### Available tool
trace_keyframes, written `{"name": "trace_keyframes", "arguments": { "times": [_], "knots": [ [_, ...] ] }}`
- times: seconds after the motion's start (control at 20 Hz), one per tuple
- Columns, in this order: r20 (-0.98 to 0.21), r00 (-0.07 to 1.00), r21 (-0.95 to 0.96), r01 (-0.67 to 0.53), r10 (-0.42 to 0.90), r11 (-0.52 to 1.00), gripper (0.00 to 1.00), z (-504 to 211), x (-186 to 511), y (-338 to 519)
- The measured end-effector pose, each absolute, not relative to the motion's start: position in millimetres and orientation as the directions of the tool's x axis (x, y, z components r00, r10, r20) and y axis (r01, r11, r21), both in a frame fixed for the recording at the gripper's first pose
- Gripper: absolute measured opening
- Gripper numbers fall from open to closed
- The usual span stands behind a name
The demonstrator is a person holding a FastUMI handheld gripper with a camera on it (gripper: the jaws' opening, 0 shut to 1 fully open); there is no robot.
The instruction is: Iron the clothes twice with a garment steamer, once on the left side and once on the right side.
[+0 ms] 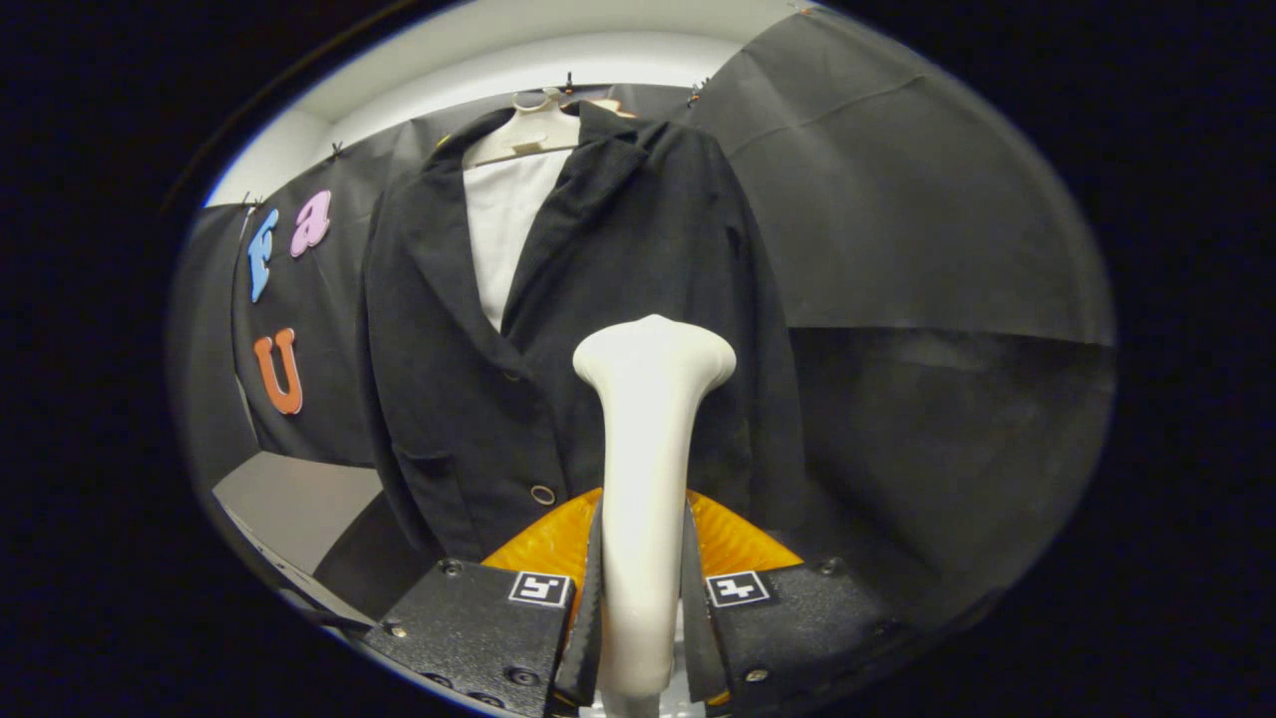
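The gripper [643, 598] is clenched on the handle of a white garment steamer [648, 449], with a finger pressing against each side of the handle's lower part. The steamer stands upright between the fingers and widens at its top into a rounded, flared head that sits in front of the lower chest of a black jacket [588, 329]. Whether the head touches the cloth or is just short of it cannot be told from this angle. The jacket hangs just beyond the fingers on a pale hanger [523, 135], its collar and lapels open over a white shirt [503, 229] that shows in the gap between the lapels. The jacket front is closed below the lapels; a round button [543, 494] sits low on the front, just left of the steamer's handle, and a pocket flap [429, 464] lies further left. The steamer's head is over the jacket's front just right of the button line. Black cloth walls [897, 219] hang behind and beside the jacket, with a white ceiling strip [558, 55] above. To the lower left, beyond the jacket's sleeve, a grey flat surface [299, 504] shows.
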State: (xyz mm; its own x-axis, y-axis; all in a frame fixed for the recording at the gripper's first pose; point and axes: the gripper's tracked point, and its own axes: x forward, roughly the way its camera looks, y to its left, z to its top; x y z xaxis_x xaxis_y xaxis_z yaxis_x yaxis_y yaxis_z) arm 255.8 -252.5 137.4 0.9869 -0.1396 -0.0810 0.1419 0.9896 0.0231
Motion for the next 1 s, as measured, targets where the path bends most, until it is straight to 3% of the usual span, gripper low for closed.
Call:
{"name": "trace_keyframes", "arguments": {
  "times": [1.0],
  "knots": [
    [-0.278, 0.948, 0.054, 0.179, -0.157, 0.982, 0.37, 13, 247, -268]
  ]
}}
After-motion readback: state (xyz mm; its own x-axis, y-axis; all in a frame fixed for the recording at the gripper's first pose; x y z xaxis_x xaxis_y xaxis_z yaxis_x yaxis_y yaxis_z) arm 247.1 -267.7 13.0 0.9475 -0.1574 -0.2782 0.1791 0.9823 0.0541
